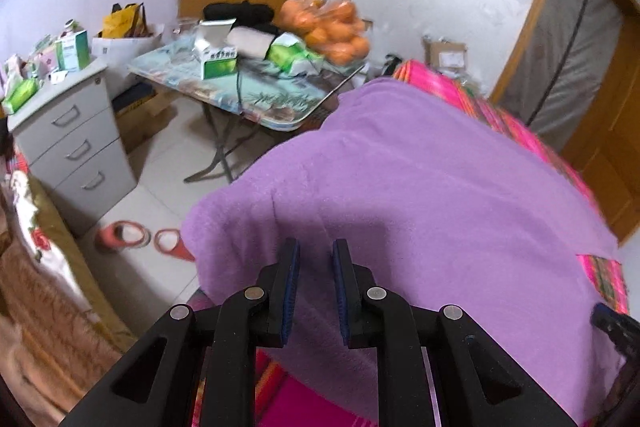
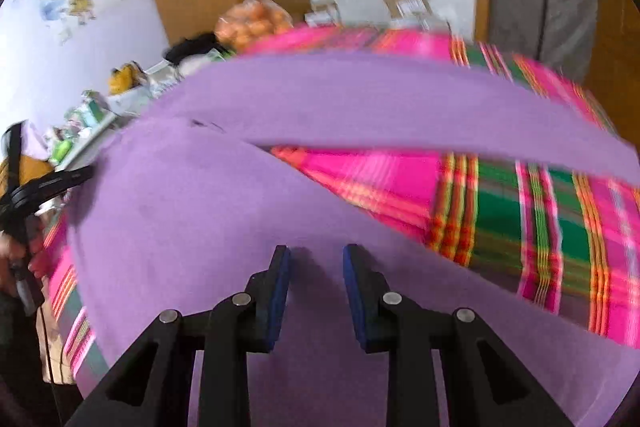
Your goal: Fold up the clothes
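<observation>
Purple garment (image 1: 420, 195): lay spread over the plaid bedcover (image 2: 532, 223), one end hanging over the bed's left edge above the tiled floor; in the right wrist view, blurred by motion, a long purple strip crossed the far side of the bed, with pink and green plaid showing between it and the main body.
Left gripper (image 1: 316, 283): hovered over the garment near the bed's near edge, its blue-padded fingers (image 1: 290, 287) apart with nothing between them.
Right gripper (image 2: 316, 291): poised over the near part of the garment, jaws spread and empty.
Folding table (image 1: 276, 99): stood beyond the bed's far left corner, carrying a bag of oranges (image 1: 332, 27) and green boxes.
Drawer cabinet (image 1: 76, 143): stood on the floor left of the table.
Slippers (image 1: 140, 237): lay on the floor tiles beside the hanging end.
</observation>
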